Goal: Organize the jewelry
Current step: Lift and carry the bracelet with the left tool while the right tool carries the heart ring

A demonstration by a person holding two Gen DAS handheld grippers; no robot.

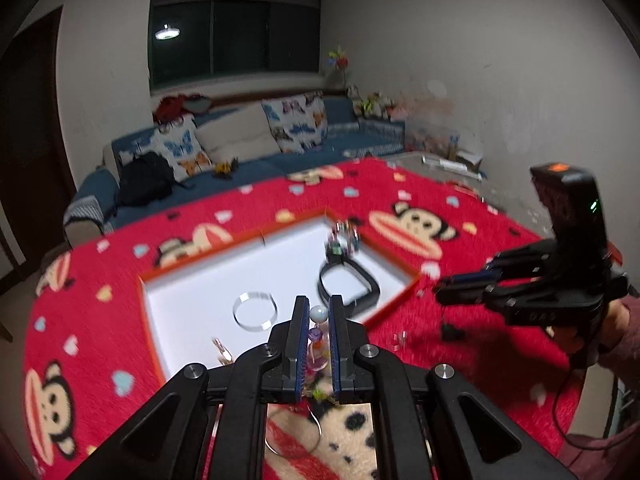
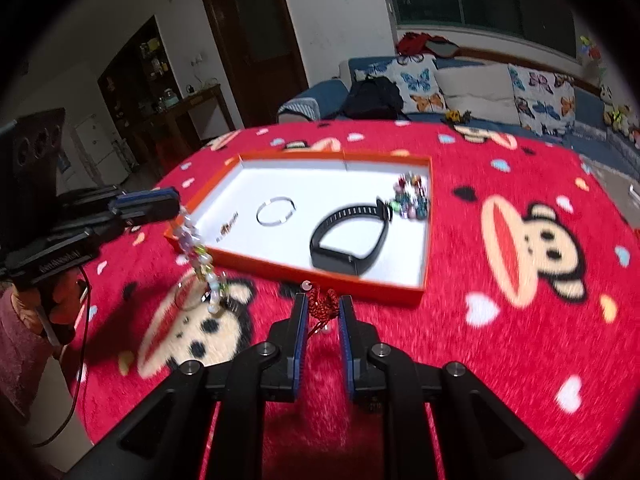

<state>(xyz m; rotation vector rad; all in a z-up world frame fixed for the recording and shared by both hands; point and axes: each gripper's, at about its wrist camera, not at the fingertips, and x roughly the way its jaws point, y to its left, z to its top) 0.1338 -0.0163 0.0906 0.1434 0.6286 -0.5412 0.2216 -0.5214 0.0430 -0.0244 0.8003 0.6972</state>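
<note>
text: none legible | left gripper [image 2: 168, 208] side – lettering blurred | right gripper [image 1: 444, 290] – same

Home living room, pretty clearly. Blue sofa [image 2: 472, 92] seen along back wall, butterfly-print cushions [image 2: 420, 80] propped on it, black backpack [image 2: 372, 98] dumped at one end. Dark window [image 1: 236, 32] above, ceiling lamp reflected in glass. Wooden door [image 2: 256, 40] and cluttered cabinet [image 2: 136, 72] spotted off to side. Surface covered with red cartoon-monkey blanket [image 2: 520, 240]. Small toys [image 2: 618, 114] lined up by sofa corner.
</note>
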